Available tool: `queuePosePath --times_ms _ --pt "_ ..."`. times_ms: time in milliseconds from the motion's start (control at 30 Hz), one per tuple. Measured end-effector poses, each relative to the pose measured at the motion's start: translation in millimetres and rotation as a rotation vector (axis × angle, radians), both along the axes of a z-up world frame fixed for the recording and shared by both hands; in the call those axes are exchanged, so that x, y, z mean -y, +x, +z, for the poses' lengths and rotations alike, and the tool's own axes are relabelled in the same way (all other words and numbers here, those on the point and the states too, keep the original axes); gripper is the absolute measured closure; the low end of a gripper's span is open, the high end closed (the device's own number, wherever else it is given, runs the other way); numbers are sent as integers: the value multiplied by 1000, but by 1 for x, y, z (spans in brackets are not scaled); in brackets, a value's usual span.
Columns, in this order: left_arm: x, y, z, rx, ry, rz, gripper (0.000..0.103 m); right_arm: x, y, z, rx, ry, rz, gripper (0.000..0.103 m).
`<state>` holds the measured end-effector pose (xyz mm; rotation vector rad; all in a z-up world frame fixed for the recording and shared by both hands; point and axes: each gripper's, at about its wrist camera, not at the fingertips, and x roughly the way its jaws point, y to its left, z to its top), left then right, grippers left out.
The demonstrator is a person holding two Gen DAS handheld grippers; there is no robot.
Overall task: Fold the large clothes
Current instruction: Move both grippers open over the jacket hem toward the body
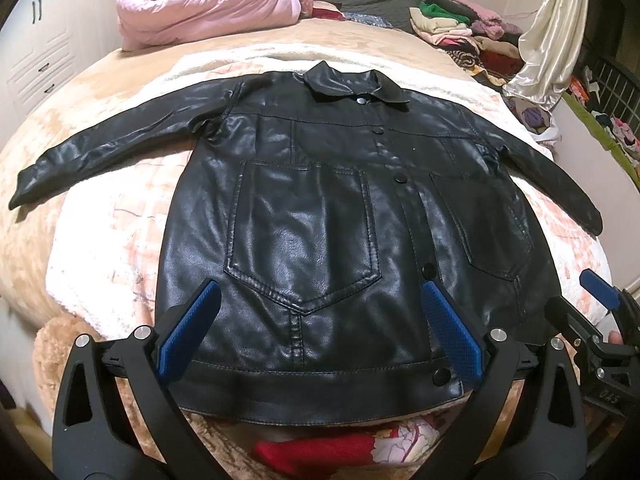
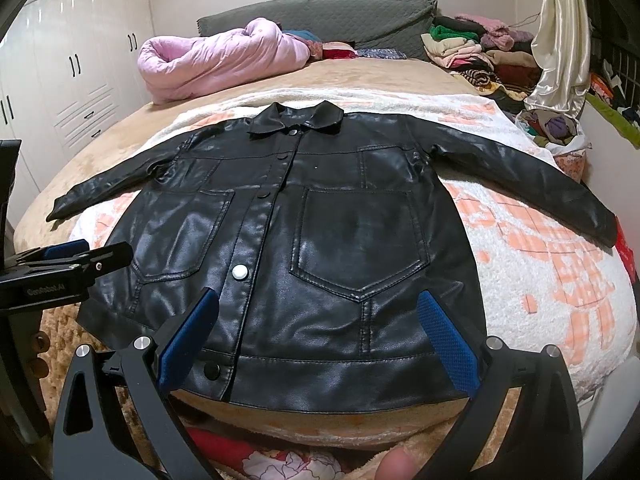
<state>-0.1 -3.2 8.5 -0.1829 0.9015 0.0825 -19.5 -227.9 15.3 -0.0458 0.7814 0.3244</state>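
Right, black leather jacket (image 1: 312,216) lies flat, front up, sleeves spread, on bed (image 1: 100,92). Left gripper (image 1: 320,320) & right gripper (image 2: 320,328) over hem, fingers wide apart, holding nothing.

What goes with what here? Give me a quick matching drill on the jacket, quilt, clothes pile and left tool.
Things:
1. jacket
2. quilt
3. clothes pile
4. left tool

States:
A. pink, bundled near the headboard
B. open, above the hem
C. black, spread flat, sleeves out
D. mixed colours, heaped at the far right corner

Pairs: 1-C, 2-A, 3-D, 4-B
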Motion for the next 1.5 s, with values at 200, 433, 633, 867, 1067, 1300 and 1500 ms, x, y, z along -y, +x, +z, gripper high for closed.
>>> queuePosePath --times_ms 200,433,633,867,1067,1300,1500 --pt "1 0 0 3 -1 -2 9 -1 0 0 4 -5 -2 4" --pt "2 0 0 4 0 -2 9 -2 0 1 5 -5 -2 4" --pt "3 0 1 3 -1 -3 9 -1 0 2 8 -7 -7 4" --pt "5 6 2 6 -1 -15 9 -1 2 3 8 -11 -8 4" --pt "4 17 5 18 -8 -22 9 -4 12 7 14 -16 -7 4" --pt "4 41 8 21 -11 -31 9 -11 35 15 22 -23 -21 4" --pt "4 65 15 35 -9 -30 9 -14 55 18 24 -44 -39 4"
